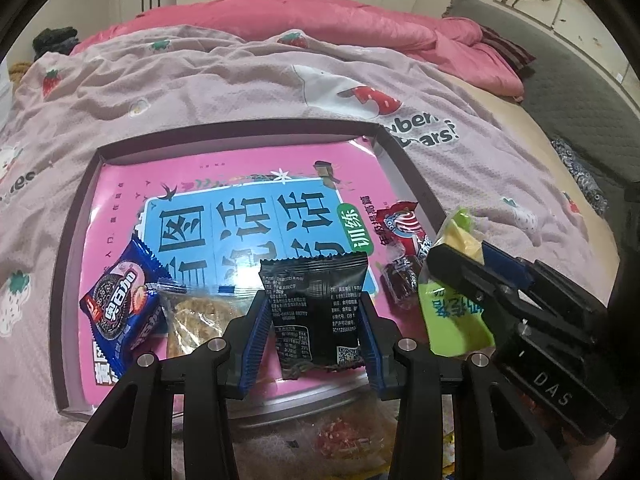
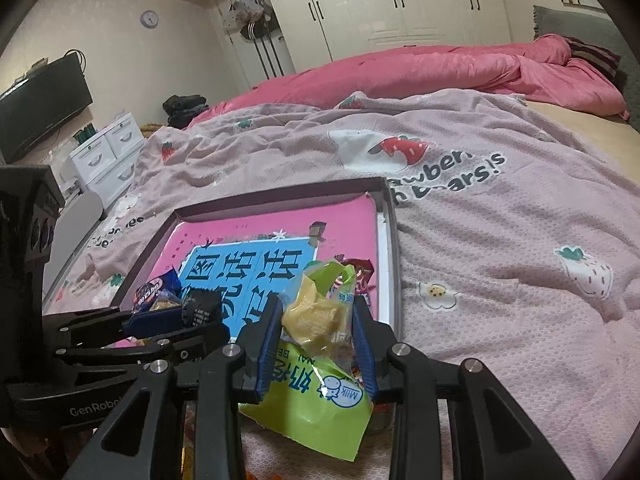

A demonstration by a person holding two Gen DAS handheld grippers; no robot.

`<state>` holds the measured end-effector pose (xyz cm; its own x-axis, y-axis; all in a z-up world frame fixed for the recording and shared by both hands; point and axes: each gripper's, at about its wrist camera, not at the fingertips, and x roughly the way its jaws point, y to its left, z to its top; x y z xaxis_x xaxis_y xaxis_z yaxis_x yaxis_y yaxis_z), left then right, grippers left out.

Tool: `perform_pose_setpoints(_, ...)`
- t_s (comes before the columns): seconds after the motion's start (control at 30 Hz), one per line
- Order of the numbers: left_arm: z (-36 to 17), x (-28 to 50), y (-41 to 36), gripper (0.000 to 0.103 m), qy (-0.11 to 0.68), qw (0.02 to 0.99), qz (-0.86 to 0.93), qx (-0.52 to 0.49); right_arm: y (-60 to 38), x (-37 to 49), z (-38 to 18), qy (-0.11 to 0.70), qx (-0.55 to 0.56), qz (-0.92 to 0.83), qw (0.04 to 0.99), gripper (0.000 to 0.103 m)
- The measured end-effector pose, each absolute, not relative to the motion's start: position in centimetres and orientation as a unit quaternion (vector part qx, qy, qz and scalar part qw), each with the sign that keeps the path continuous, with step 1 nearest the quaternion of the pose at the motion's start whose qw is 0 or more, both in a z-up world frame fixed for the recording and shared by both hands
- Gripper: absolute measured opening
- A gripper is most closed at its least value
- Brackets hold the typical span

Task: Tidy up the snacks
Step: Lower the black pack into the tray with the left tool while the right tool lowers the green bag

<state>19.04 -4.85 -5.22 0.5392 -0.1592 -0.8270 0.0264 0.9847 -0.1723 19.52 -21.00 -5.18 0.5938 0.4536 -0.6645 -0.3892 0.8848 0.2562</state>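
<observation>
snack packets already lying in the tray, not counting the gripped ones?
4: blue cookie packet and clear packet near left; red packet and dark candy near right. More may be hidden.

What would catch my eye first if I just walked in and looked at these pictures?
Probably the two black hand-held grippers, each clamped on a snack: the left gripper holds a black packet, the right gripper a lime-green milk-snack packet. Just beyond them a shallow tray lies on a pink strawberry-print blanket, lined with a bright pink-and-blue book; a blue cookie pack lies at its left.
</observation>
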Motion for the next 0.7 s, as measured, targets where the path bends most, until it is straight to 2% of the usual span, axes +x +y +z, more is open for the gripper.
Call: perform_pose_setpoints(0.7, -6.3, 19.7, -5.8, 0.043, 0.491, 0.867, -0.062, -0.06, -21.3, 20.1, -6.4, 0.405, 0.054, 0.228, 0.884, 0.037)
